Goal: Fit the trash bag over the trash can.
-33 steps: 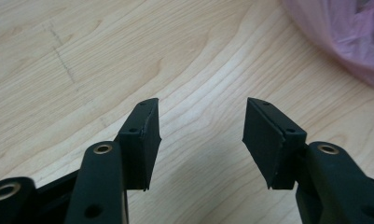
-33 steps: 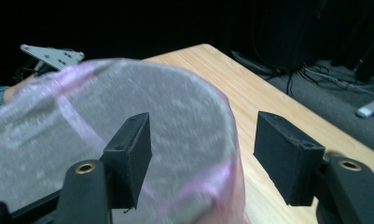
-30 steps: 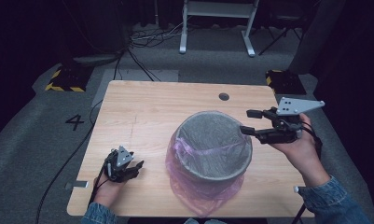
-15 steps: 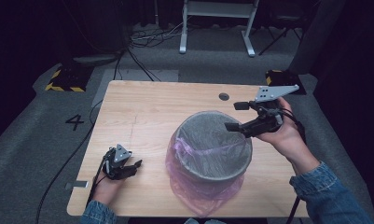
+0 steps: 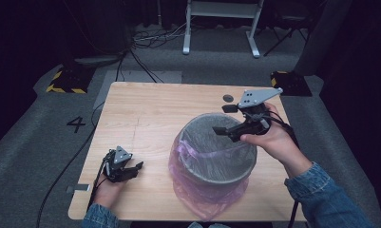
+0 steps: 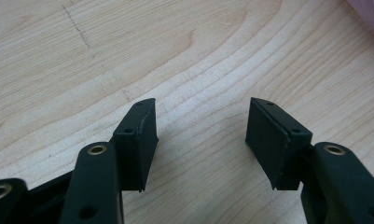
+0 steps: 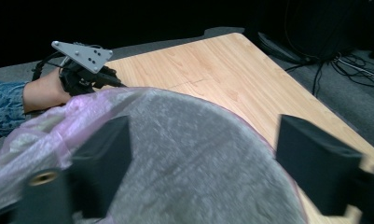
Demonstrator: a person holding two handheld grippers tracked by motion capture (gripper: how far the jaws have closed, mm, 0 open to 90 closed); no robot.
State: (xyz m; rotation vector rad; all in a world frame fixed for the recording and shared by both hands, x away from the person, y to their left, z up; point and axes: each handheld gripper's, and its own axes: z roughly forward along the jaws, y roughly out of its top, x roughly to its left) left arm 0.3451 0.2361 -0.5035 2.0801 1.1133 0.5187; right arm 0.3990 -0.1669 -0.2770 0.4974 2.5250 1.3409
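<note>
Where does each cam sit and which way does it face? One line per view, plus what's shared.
High view: above the person's side of the table, looking forward and down; both forearms enter from the bottom, left gripper, right gripper over the bin.
Left gripper view: on the left gripper, facing bare wood close up; jaws apart, nothing between.
Right gripper view: on the right gripper, looking across the bin toward the left gripper; jaws apart, nothing between.
Shared: the pink bag lining the bin appears in high and right.

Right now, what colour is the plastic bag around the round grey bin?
Pale pink-purple see-through plastic bag, clearest in the high view.
</note>
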